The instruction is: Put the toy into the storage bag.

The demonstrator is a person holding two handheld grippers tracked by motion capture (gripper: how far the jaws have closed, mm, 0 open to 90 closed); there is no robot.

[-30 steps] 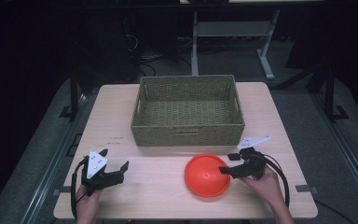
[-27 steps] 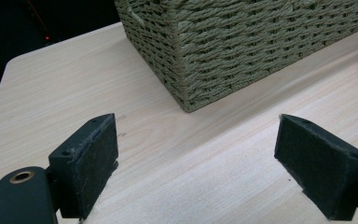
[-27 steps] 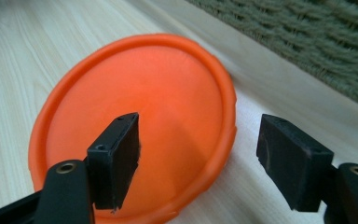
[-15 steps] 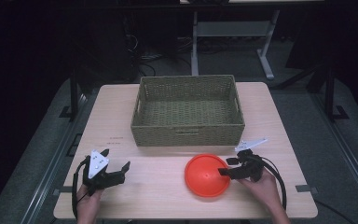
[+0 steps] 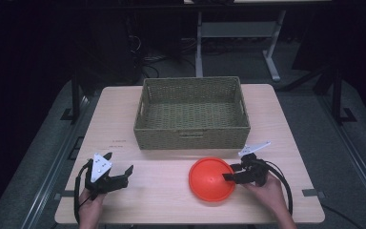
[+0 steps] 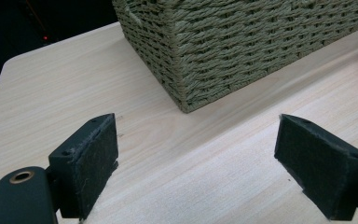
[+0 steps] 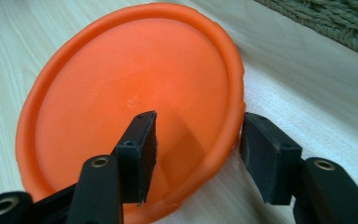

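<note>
An orange plastic plate [image 5: 211, 179] lies on the wooden table [image 5: 157, 186], in front of the woven basket [image 5: 192, 112]. My right gripper [image 5: 228, 174] is open and straddles the plate's right rim. In the right gripper view one jaw sits over the inside of the plate [image 7: 130, 93] and the other outside its edge. My left gripper [image 5: 119, 174] is open near the table's front left, with bare table between its jaws. The basket's near corner [image 6: 186, 70] stands ahead of it in the left gripper view.
The basket is empty and takes up the middle back of the table. Dark floor and metal stand legs [image 5: 271, 57] lie beyond the far edge. Bare tabletop stretches between the two grippers.
My right gripper has shifted slightly left and forward, so its jaws now straddle the plate's rim. The left gripper has stayed put.
</note>
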